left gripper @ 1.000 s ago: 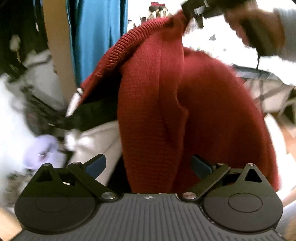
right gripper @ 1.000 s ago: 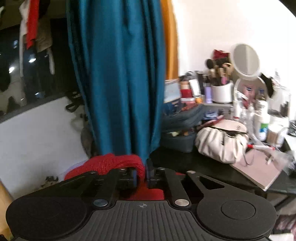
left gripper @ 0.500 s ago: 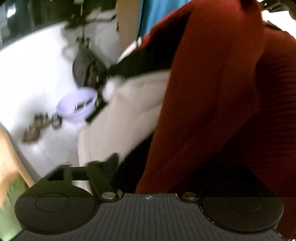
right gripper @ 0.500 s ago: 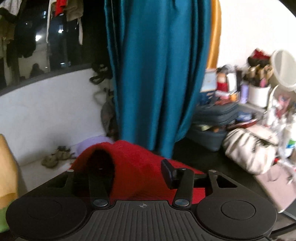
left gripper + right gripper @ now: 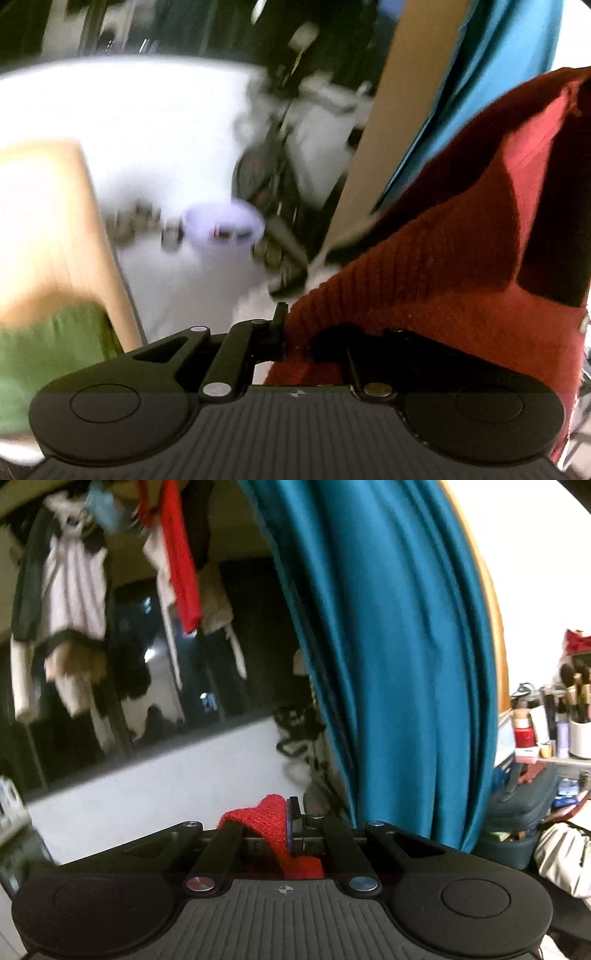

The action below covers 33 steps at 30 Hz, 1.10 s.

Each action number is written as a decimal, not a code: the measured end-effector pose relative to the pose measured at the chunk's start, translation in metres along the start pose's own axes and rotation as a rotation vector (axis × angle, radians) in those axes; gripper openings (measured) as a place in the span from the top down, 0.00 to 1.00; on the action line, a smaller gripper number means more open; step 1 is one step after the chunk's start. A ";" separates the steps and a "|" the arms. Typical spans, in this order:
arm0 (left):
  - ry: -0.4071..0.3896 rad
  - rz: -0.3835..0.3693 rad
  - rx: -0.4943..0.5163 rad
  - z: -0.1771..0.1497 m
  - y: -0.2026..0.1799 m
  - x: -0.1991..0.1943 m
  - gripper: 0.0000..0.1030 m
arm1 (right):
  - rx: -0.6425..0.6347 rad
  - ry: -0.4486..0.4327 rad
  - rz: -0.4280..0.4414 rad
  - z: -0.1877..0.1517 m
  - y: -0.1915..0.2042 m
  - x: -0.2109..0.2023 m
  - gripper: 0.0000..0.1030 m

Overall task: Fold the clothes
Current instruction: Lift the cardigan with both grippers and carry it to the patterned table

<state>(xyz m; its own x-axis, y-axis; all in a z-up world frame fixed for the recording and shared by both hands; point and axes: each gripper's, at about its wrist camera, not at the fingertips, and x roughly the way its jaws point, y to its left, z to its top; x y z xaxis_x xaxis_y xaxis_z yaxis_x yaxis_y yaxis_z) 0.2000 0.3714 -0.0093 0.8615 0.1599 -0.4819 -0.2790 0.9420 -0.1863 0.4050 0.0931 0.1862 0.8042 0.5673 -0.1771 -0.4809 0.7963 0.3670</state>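
Note:
A red knit sweater [image 5: 461,258] fills the right half of the blurred left wrist view and hangs up and away to the right. My left gripper [image 5: 295,332] is shut on its lower edge; the knit drapes over the right finger and hides it. In the right wrist view only a small bunch of the red sweater [image 5: 266,816] shows, pinched in my right gripper [image 5: 290,823], which is shut on it. The rest of the garment hangs below, out of sight.
A teal curtain [image 5: 388,664] hangs straight ahead. Clothes [image 5: 74,590] hang at the upper left over a white ledge [image 5: 147,794]. A crowded cosmetics table [image 5: 554,731] and a cream bag [image 5: 565,853] are at the right. A lilac bowl [image 5: 221,225], wooden panel [image 5: 40,221] and green cloth [image 5: 48,350] lie left.
My left gripper, open a second ago, has shut on the sweater's edge. My right gripper opened half a second ago and has shut again on a thin bunch. Both views swung.

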 end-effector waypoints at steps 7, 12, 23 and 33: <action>-0.400 -0.183 0.113 0.089 -0.030 -0.089 0.91 | 0.052 -0.271 -0.044 0.072 0.012 -0.100 0.97; -0.616 -0.396 0.051 0.144 -0.059 -0.118 0.91 | 0.021 -0.474 -0.185 0.121 0.008 -0.199 0.97; -0.817 -0.706 0.040 0.140 -0.198 -0.161 0.92 | -0.031 -0.519 -0.524 0.119 -0.010 -0.445 0.97; -0.705 -0.792 -0.052 0.007 -0.373 -0.247 0.92 | -0.119 -0.522 -0.695 0.050 -0.050 -0.708 0.97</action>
<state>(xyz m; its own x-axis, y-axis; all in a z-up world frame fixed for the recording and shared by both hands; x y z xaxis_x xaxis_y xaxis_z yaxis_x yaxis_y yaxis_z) 0.0942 -0.0169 0.1850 0.8519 -0.3430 0.3957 0.4660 0.8413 -0.2740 -0.1224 -0.3592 0.3389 0.9718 -0.1995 0.1260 0.1673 0.9592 0.2280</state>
